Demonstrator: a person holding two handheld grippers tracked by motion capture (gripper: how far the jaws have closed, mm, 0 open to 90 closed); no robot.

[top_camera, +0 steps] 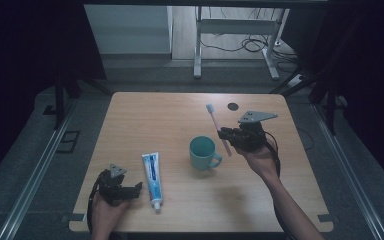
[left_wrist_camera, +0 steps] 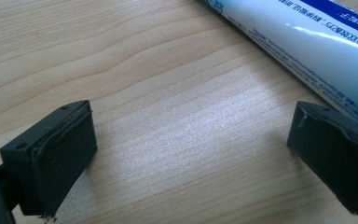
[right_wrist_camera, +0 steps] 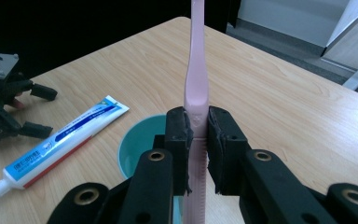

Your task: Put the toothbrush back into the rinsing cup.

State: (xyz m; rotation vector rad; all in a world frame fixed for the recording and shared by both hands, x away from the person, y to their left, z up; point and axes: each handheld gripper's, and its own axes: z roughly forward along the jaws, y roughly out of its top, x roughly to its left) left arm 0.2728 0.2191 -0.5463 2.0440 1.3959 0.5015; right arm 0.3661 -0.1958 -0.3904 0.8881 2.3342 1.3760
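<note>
My right gripper (top_camera: 226, 134) is shut on a pink toothbrush (top_camera: 217, 127), held above the table just right of a teal mug (top_camera: 202, 152). In the right gripper view the toothbrush (right_wrist_camera: 196, 84) is pinched between the pads, its handle end hanging over the mug (right_wrist_camera: 137, 144). The bristle head points away from the person. A blue and white toothpaste tube (top_camera: 151, 180) lies left of the mug. My left gripper (top_camera: 139, 189) rests open on the table beside the tube's cap end. In the left gripper view the tube (left_wrist_camera: 307, 51) lies just beyond the right pad, with bare wood between the jaws.
The light wooden table (top_camera: 145, 120) has a dark round hole (top_camera: 233, 106) near its far edge. Beyond the table stand a metal desk frame (top_camera: 235, 30) and floor cables. In the right gripper view the left gripper (right_wrist_camera: 9, 102) sits far off at the left.
</note>
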